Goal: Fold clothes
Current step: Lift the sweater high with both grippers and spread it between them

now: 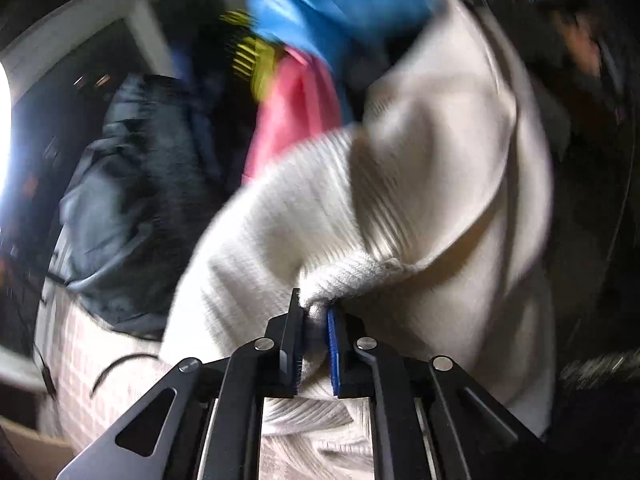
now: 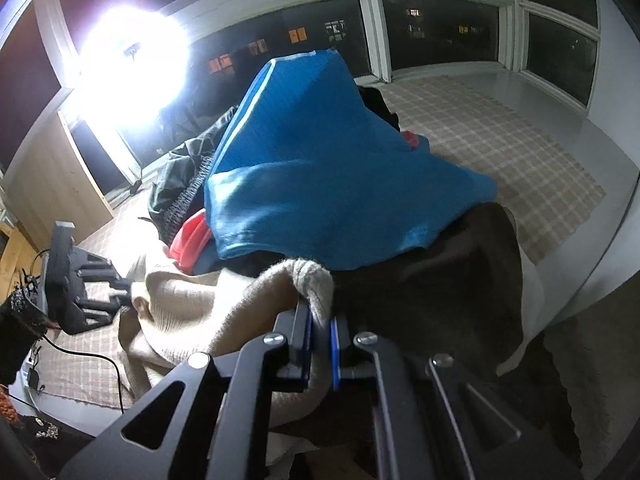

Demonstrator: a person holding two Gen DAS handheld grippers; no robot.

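Two grippers, both pinching same cream knit sweater [image 1: 420, 168]. Left gripper [image 1: 316, 320], bottom middle of left wrist view: fingers pressed on ribbed edge of sweater. Right gripper [image 2: 320, 320], bottom middle of right wrist view: fingers squeezed on bunched knit edge. Sweater spreads across middle, on checked cloth [image 2: 500, 136]. Behind it, clothes pile: blue shirt [image 2: 320, 168] on top, pink garment [image 1: 288, 112], dark grey garment [image 1: 132, 168]. Bright lamp [image 2: 132, 60] upper left. Dark windows [image 2: 440, 20] along top.

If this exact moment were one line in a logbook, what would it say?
task: fold clothes | left gripper: shut on cream sweater | right gripper: shut on cream sweater | blue garment tops pile | folding not yet visible
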